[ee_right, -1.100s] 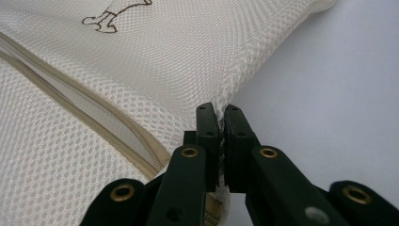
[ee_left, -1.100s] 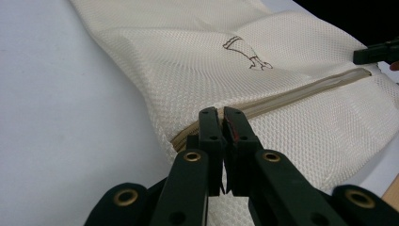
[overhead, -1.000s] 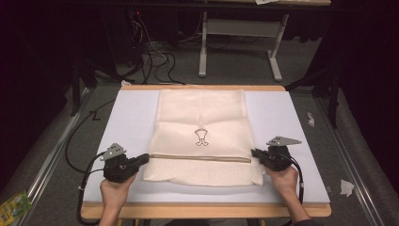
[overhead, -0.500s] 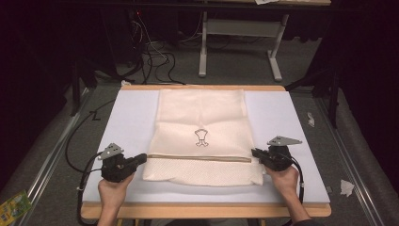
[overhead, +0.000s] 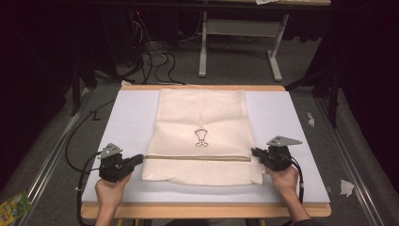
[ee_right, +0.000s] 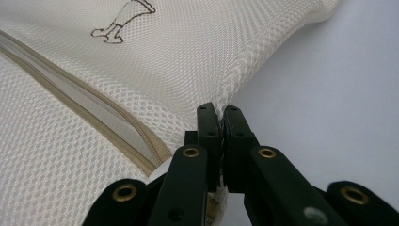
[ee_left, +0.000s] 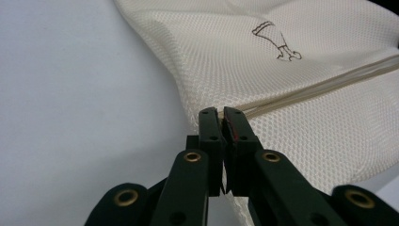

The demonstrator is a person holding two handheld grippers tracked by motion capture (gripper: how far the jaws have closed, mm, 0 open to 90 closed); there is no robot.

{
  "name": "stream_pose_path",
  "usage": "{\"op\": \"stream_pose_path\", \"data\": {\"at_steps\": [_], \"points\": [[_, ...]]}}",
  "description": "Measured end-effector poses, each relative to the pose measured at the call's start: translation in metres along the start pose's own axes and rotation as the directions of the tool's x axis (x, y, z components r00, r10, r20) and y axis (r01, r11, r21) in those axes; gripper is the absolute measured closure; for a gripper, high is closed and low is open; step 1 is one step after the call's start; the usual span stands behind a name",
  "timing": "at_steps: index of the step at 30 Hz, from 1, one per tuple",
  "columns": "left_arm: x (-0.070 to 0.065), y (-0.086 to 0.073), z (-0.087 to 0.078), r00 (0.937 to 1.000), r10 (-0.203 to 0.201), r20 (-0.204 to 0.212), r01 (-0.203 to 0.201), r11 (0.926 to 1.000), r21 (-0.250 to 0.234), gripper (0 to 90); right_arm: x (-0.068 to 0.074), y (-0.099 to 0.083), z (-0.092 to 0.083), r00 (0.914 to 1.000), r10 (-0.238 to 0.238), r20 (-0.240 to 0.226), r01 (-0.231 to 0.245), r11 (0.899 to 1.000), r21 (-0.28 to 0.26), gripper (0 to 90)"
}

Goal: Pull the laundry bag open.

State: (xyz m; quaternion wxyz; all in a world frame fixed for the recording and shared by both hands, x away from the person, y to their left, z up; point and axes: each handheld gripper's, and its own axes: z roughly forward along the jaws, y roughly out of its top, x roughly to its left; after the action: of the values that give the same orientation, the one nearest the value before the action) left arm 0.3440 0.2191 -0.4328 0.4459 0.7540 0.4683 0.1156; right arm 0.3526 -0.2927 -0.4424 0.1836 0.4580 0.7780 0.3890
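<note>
Your left tool (overhead: 137, 159) and right tool (overhead: 256, 152) are each clamped on an opposite side edge of the mesh bag (overhead: 202, 136), right at its zipper (overhead: 197, 157), so the bag lies stretched flat between them on the worktop (overhead: 127, 117), probably ready for folding

Both tongs are black: the left tongs (overhead: 139, 158) and right tongs (overhead: 254, 152) each carry a grey three-cornered plate on top and trail a black cable. Seen close in the gripper views, the jaws are flat black bars joined by brass-coloured rivets, with small screws near the tips. The left tongs (ee_left: 220, 113) show a red streak on one inner pad. Both forearms are bare.
</note>
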Motion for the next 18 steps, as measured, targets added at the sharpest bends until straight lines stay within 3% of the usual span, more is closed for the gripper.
{"op": "stream_pose_path", "data": {"at_steps": [2, 3, 4, 7, 13, 18], "points": [[-0.007, -0.001, 0.003, 0.9952, 0.06, -0.077, -0.058, 0.9977, 0.037, 87.2, 0.0, 0.0, 0.001, 1.0, 0.007, -0.004, -0.007, 1.0, -0.003, 88.8], [-0.007, -0.001, 0.003, 0.9952, 0.06, -0.077, -0.058, 0.9977, 0.037, 87.2, 0.0, 0.0, 0.002, 1.0, 0.004, -0.001, -0.004, 1.0, -0.003, 88.7], [-0.011, -0.002, 0.003, 0.9911, 0.094, -0.094, -0.091, 0.995, 0.041, 87.2, 0.0, 0.0, 0.002, 1.0, 0.001, 0.001, -0.001, 1.0, 0.003, 88.8], [-0.007, -0.002, 0.003, 0.9958, 0.065, -0.065, -0.064, 0.9978, 0.017, 87.1, -0.001, 0.0, 0.001, 0.9998, 0.019, -0.004, -0.019, 1.0, 0.003, 88.5], [-0.003, -0.007, 0.003, 0.9978, 0.053, -0.04, -0.053, 0.9986, 0.0, 86.8, -0.002, -0.001, 0.003, 0.9995, 0.028, -0.012, -0.028, 1.0, 0.011, 87.9], [-0.003, -0.012, 0.006, 0.9987, 0.045, -0.025, -0.045, 0.9989, 0.017, 86.6, -0.004, -0.003, 0.005, 0.9992, 0.036, -0.017, -0.035, 0.999, 0.024, 87.2]]}}
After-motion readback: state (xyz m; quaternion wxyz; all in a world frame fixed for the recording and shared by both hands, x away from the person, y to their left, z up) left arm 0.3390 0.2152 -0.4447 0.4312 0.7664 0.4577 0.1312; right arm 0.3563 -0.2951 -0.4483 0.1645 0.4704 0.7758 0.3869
